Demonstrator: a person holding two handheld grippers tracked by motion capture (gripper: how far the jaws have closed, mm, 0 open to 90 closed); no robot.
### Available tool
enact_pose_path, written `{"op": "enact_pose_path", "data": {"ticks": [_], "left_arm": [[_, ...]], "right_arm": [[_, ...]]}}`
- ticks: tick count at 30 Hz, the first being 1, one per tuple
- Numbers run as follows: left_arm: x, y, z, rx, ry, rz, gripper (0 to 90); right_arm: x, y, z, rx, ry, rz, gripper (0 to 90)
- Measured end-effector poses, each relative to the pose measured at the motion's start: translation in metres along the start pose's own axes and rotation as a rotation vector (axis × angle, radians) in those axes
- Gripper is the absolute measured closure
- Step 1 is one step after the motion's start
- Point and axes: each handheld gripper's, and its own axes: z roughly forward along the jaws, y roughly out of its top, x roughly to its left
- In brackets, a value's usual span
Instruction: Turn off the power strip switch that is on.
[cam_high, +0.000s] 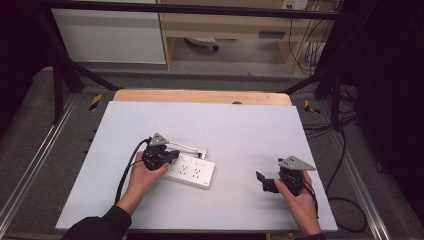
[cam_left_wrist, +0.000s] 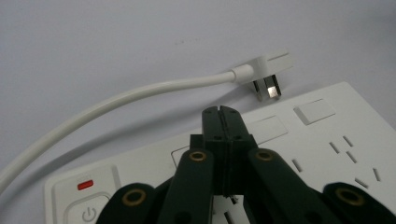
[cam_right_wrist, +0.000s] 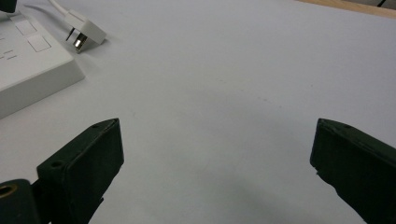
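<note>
White power strip (cam_high: 192, 171) lies under the closed, empty left gripper (cam_left_wrist: 222, 112) — right gripper (cam_right_wrist: 212, 154) gapes wide, well apart.

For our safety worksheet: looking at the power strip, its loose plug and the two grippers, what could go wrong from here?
1. The shut left gripper sits over the power strip; pushing might slide the strip.
2. The plug lies unplugged beside the strip, prongs exposed; its cable could snag.
3. The open right gripper is apart, not steadying anything.
</note>
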Motion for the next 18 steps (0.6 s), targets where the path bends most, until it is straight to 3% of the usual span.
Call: {"op": "enact_pose_path", "data": {"ticks": [18], "left_arm": [[-0.0007, -0.0009, 0.0022, 0.013, -0.006, 0.005, 90.0]], "right_arm": [[0.0003, 0.0002, -0.0009, -0.002, -0.001, -0.005, 3.1]]}}
